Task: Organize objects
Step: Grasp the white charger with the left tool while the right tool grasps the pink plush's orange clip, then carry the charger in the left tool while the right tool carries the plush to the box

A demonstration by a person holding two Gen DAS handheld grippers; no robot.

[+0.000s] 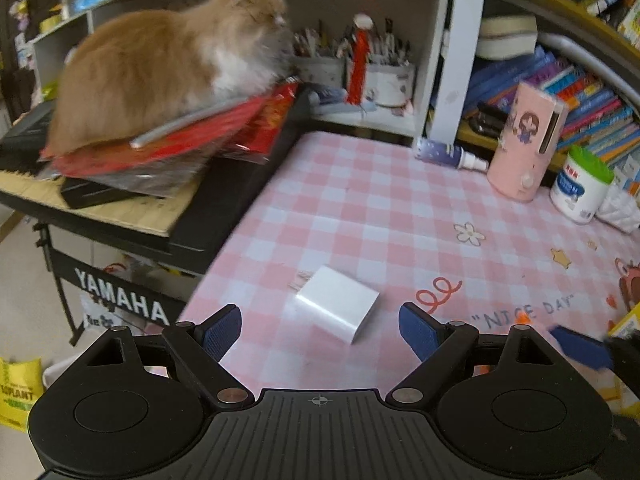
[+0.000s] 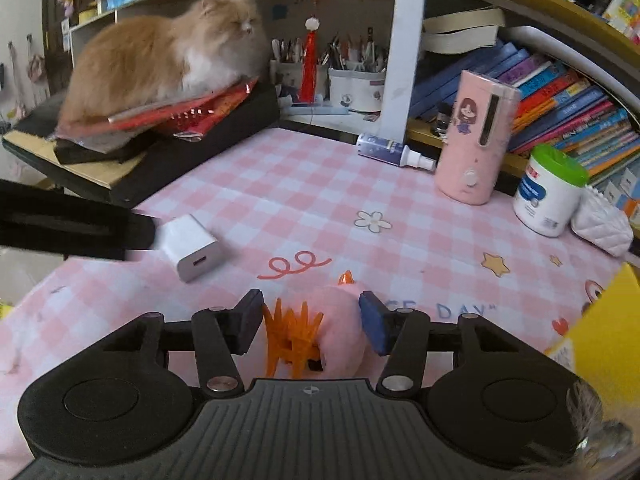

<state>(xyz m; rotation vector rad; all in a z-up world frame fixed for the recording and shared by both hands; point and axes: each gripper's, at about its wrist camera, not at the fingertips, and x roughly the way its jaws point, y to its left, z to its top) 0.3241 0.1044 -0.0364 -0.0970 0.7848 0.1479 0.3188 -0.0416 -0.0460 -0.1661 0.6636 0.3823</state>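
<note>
left gripper (image 1: 320,330): jaws wide apart, empty, white charger (image 1: 335,303) lying just ahead on the checked tablecloth (image 1: 360,200)
right gripper (image 2: 310,322): jaws spread around an orange hair claw (image 2: 292,338), not pinching yet
progress: looks barely started, nothing tidied away

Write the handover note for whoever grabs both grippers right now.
Left gripper: open, empty, jaws wide on either side of the white charger, which lies on the pink checked tablecloth; no contact visible.
Right gripper: open around the orange hair claw with its pink fluffy part; pads not clearly touching.
Done: nothing visibly put away yet.
Left: grip charger and claw, move each to its place.
Mind the cat on the keyboard nearby.
</note>
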